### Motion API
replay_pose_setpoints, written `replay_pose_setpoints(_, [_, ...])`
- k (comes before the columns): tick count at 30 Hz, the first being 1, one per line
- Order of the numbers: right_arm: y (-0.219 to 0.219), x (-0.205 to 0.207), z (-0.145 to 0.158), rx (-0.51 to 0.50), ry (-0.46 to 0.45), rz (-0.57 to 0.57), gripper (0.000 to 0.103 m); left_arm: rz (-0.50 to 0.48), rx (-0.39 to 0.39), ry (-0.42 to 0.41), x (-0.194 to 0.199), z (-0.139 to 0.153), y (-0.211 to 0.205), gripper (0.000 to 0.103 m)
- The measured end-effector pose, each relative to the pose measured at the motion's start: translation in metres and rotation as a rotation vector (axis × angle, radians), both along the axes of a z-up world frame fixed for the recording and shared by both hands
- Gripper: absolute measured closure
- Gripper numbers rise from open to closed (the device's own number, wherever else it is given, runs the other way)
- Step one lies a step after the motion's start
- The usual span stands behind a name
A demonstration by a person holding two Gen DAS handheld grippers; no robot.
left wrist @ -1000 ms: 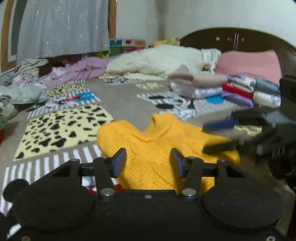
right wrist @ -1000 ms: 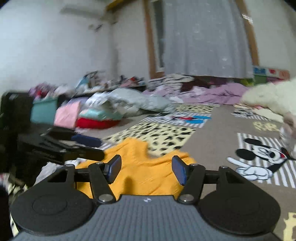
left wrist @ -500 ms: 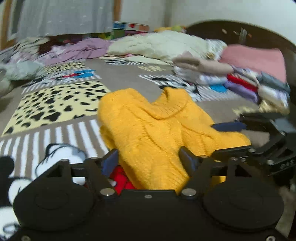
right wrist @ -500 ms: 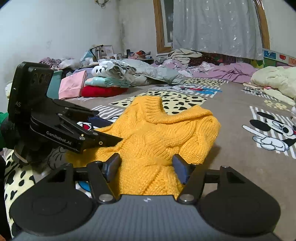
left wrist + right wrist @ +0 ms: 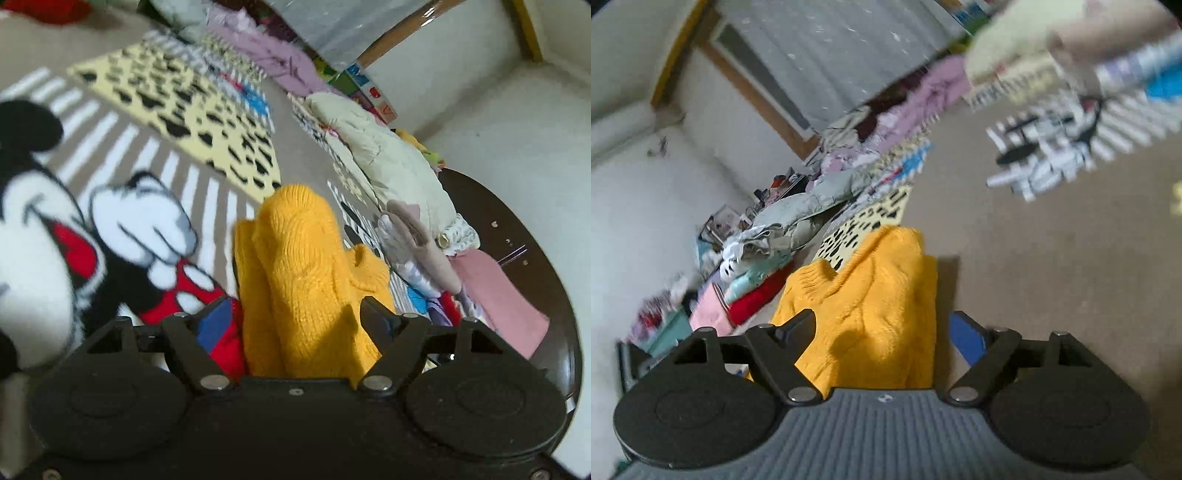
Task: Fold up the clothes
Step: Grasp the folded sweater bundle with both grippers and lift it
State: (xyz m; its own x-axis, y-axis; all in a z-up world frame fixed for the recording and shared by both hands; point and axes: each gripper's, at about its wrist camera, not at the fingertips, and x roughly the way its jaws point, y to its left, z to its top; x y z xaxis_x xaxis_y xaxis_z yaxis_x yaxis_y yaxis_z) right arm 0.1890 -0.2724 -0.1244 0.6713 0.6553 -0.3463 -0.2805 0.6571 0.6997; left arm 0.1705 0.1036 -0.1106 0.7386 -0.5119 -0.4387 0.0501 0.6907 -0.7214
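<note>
A folded yellow knit sweater (image 5: pixel 295 258) lies on the cartoon-mouse bed blanket (image 5: pixel 129 221). My left gripper (image 5: pixel 297 318) straddles its near end with the view tilted; its jaws are opening, the knit lies between them, and the blue left pad stands clear of it. In the right wrist view the same sweater (image 5: pixel 879 288) fills the gap of my right gripper (image 5: pixel 882 328). Those jaws are opening too, with a strip of brown blanket showing between the knit and the blue right pad. Neither gripper shows in the other's view.
A stack of folded clothes (image 5: pixel 417 251), a cream duvet (image 5: pixel 388 155) and a pink pillow (image 5: pixel 498 295) lie by the dark headboard (image 5: pixel 546 266). Unfolded clothes (image 5: pixel 790 218) and red and pink folded pieces (image 5: pixel 750 306) line the far bed edge.
Both grippers have rolled, sunk and closed in on the sweater, so it now sits between each pair of jaws. Both jaws stand wider. The other gripper has left each view.
</note>
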Motion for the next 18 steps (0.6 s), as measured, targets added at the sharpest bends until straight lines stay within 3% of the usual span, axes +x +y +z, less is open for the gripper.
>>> replay_pose_setpoints(2, [0.002, 0.007, -0.007, 0.031, 0.034, 0.013, 0.023, -0.002, 0.0, 0.023, 0.006, 0.0, -0.002, 0.021])
replay_pose_setpoints(6, [0.014, 0.02, -0.013, -0.008, 0.094, 0.054, 0.016, -0.013, -0.004, 0.051, 0.009, -0.006, -0.004, 0.016])
replay_pose_setpoints(12, [0.03, 0.027, -0.007, -0.082, 0.115, 0.079, 0.007, -0.03, 0.004, 0.047, 0.016, -0.007, -0.012, 0.008])
replay_pose_setpoints(18, [0.039, 0.031, -0.001, -0.152, 0.135, 0.102, 0.006, -0.012, 0.051, 0.042, 0.02, -0.008, -0.025, 0.007])
